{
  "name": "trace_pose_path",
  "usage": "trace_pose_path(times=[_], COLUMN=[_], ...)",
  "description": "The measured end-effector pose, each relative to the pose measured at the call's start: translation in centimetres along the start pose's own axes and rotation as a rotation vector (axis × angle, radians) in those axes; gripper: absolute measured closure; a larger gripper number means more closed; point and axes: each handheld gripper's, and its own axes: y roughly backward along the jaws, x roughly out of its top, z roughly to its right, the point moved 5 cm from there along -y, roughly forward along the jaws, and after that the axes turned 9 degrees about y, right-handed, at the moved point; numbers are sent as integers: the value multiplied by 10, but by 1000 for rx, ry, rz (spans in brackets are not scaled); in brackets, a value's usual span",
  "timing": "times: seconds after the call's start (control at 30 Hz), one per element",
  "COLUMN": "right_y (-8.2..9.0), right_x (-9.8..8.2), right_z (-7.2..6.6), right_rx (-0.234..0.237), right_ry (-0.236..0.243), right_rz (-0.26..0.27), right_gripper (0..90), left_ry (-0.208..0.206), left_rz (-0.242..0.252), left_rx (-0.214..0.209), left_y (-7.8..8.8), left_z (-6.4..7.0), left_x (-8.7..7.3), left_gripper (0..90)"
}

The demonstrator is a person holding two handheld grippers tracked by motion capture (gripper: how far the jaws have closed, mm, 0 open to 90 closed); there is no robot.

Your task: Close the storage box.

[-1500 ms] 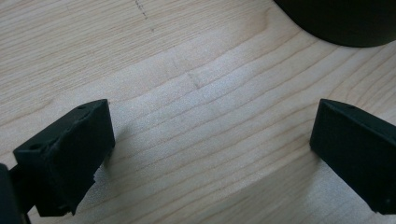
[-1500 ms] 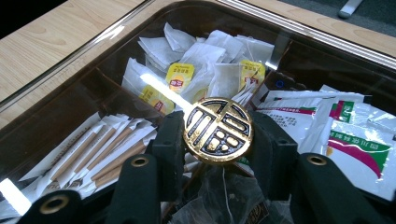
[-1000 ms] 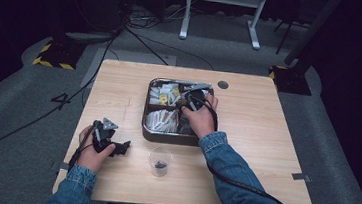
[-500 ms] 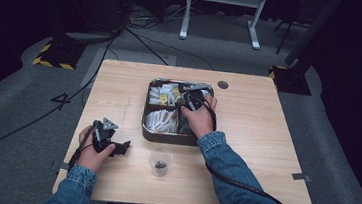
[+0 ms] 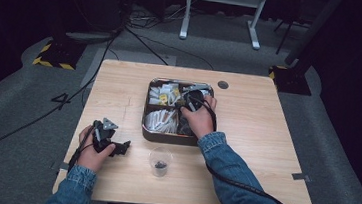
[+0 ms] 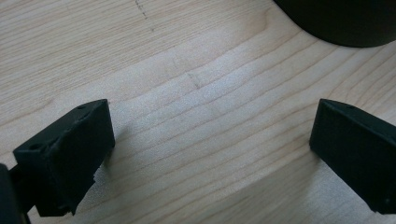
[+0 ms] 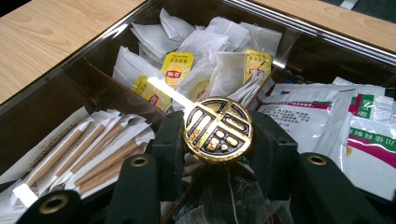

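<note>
Clamping a round gold knob (image 7: 218, 129) in right gripper (image 7: 218, 140) over the tin (image 5: 147, 129); left gripper (image 6: 210, 140) spread wide, empty, left of tin.

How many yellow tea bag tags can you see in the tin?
3 in the right gripper view, all in the tin's far compartment: one upright at the middle, one lower left of it, one to the right. Others may lie hidden under the bags.

A round gold-and-black knob (image 7: 218, 129) with an ornate raised pattern sits face-up, clamped between the right tongs (image 7: 218, 140), above the tea bags in the divided tin (image 5: 149, 110).
</note>
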Motion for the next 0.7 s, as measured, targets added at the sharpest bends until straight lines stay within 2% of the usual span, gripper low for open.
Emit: trace_pose_path(times=[0.1, 0.23, 0.37, 0.57, 0.7], right_y=[0, 4, 13, 32, 50], right_x=[0, 4, 10, 15, 16], right_z=[0, 2, 4, 10, 16], right_rx=[4, 5, 15, 49, 39], right_ry=[-1, -23, -24, -71, -71], right_rz=[-1, 34, 61, 102, 127], right_gripper=[577, 485, 449, 431, 430], left_ry=[1, 0, 1, 2, 2], left_rz=[0, 0, 4, 4, 2], left_rx=[0, -1, 1, 0, -2], left_y=[0, 0, 0, 0, 0], left_z=[0, 0, 0, 0, 0], left_x=[0, 0, 0, 0, 0], left_gripper=[4, 4, 4, 4, 5])
